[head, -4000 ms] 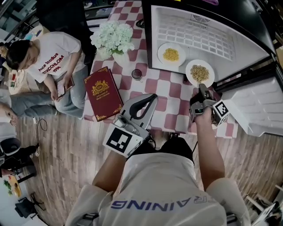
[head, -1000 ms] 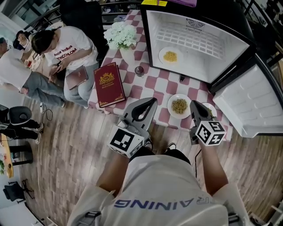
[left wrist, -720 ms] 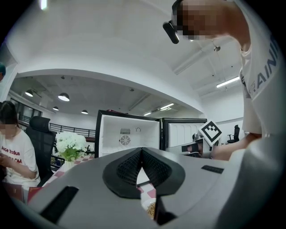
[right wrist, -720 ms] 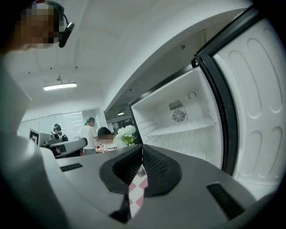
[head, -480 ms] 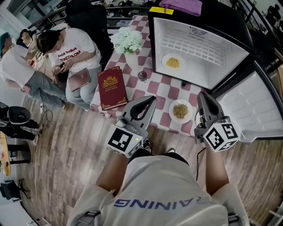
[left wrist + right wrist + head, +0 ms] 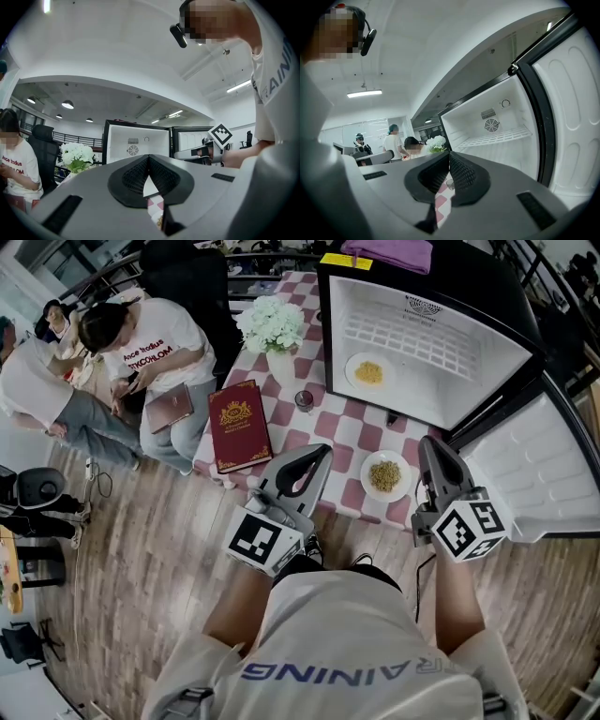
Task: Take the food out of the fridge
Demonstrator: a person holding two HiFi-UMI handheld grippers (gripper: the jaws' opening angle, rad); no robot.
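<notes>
The fridge (image 6: 427, 338) fills the upper right of the head view, standing on the counter (image 6: 323, 439) with its door (image 6: 544, 460) swung wide to the right. The counter wears a red-and-white check cloth. A seated person (image 6: 131, 343) is at the upper left, beside it.

Lower in the frame, the left gripper (image 6: 321, 450) and the right gripper (image 6: 429, 442) hang over the counter's near edge. Each has its jaws pressed together with nothing between them.

A red book (image 6: 239, 426) lies left of centre, with white flowers (image 6: 272, 324) above it. The plate of yellow food (image 6: 368, 372) sits inside the fridge. The plate of brownish grains (image 6: 384, 474) rests on the cloth just outside, between the grippers. A small glass (image 6: 304, 400) stands near the flowers.
</notes>
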